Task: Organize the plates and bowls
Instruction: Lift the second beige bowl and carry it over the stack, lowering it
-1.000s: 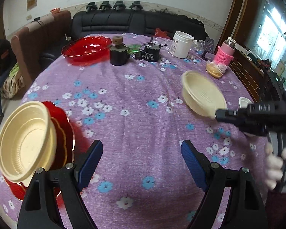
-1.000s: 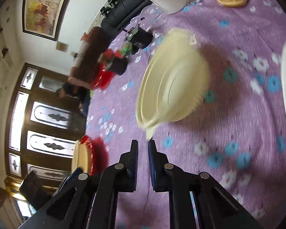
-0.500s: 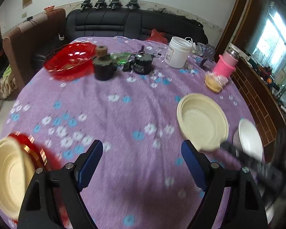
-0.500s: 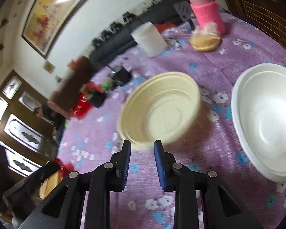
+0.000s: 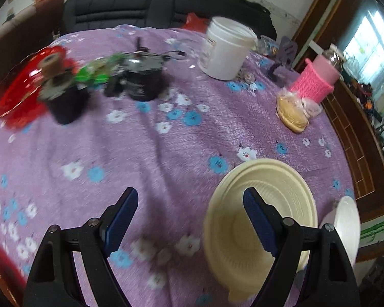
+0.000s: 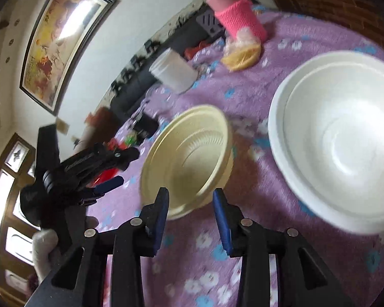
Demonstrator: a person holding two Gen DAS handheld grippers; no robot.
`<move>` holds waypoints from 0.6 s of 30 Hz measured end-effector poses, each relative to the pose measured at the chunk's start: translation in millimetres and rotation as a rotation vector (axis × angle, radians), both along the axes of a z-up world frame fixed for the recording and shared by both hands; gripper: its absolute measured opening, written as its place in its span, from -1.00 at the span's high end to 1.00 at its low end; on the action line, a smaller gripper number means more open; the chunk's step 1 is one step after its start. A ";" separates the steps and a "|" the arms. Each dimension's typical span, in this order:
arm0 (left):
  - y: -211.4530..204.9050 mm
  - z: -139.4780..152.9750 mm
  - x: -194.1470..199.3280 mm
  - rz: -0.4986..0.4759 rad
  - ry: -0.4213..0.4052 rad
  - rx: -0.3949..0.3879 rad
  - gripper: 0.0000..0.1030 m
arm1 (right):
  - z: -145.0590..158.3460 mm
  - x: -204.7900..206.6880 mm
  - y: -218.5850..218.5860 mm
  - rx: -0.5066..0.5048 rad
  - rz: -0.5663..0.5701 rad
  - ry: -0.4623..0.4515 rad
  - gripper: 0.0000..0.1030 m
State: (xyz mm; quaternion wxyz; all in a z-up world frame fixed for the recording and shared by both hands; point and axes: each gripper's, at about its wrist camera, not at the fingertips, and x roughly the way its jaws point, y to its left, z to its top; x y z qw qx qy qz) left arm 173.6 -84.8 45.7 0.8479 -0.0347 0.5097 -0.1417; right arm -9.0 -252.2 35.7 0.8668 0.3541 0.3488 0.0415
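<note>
A cream plastic bowl (image 6: 189, 158) sits on the purple flowered tablecloth, also in the left wrist view (image 5: 258, 220). My right gripper (image 6: 190, 199) is open, its fingertips just short of the bowl's near rim, holding nothing. My left gripper (image 5: 189, 199) is open and empty; its right finger (image 5: 256, 209) overlaps the cream bowl in view. It shows in the right wrist view (image 6: 107, 171) left of the bowl. A white bowl (image 6: 345, 153) sits right of the cream bowl, its edge visible in the left wrist view (image 5: 348, 227).
A red dish (image 5: 15, 84), a dark pot (image 5: 64, 97), a black device (image 5: 143, 79), a white tub (image 5: 227, 51), a pink-sleeved bottle (image 5: 317, 79) and a small wrapped dish (image 5: 294, 112) stand on the far half. The table edge is at right.
My right gripper has opened and let go of the cream bowl, which now rests on the cloth. My left gripper has swung right toward that bowl, leaving the red-and-cream stack out of view.
</note>
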 end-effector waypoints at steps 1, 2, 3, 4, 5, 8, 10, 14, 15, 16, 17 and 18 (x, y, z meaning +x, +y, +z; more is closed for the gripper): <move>-5.3 -2.3 2.3 -0.009 -0.002 0.011 -0.62 | -2.3 1.2 -0.3 -0.004 -0.003 0.004 0.25; -12.3 -5.8 4.4 -0.025 0.000 0.025 -0.62 | -5.4 4.3 0.4 -0.013 -0.003 0.011 0.25; -16.0 -8.7 4.6 -0.037 0.004 0.031 -0.62 | -7.2 6.6 1.3 -0.026 -0.005 0.018 0.25; -19.6 -12.3 3.7 -0.050 0.011 0.041 -0.62 | -8.4 7.7 1.5 -0.037 -0.003 0.021 0.25; -23.0 -16.0 2.2 -0.062 0.019 0.063 -0.49 | -9.3 9.6 2.8 -0.053 0.009 0.024 0.25; -30.1 -23.1 -5.8 -0.129 0.046 0.107 0.59 | -6.2 9.3 7.9 -0.104 0.037 0.011 0.31; -25.4 -21.0 -14.5 -0.114 0.025 0.127 0.62 | -3.9 8.3 9.7 -0.120 0.040 0.003 0.37; -11.5 -11.0 -33.4 -0.093 -0.006 0.111 0.67 | -3.7 7.3 10.7 -0.131 0.060 -0.005 0.45; -5.4 -7.2 -39.7 -0.081 -0.010 0.100 0.67 | -2.5 6.0 11.6 -0.132 0.068 -0.012 0.46; -1.9 -4.3 -44.2 -0.074 -0.014 0.095 0.67 | -1.2 4.9 13.6 -0.136 0.073 -0.018 0.46; 2.2 -0.6 -51.1 -0.064 -0.023 0.095 0.67 | 1.5 3.6 16.9 -0.149 0.085 -0.032 0.46; 6.8 3.2 -56.5 -0.054 -0.034 0.094 0.67 | 4.4 1.6 20.5 -0.161 0.096 -0.045 0.46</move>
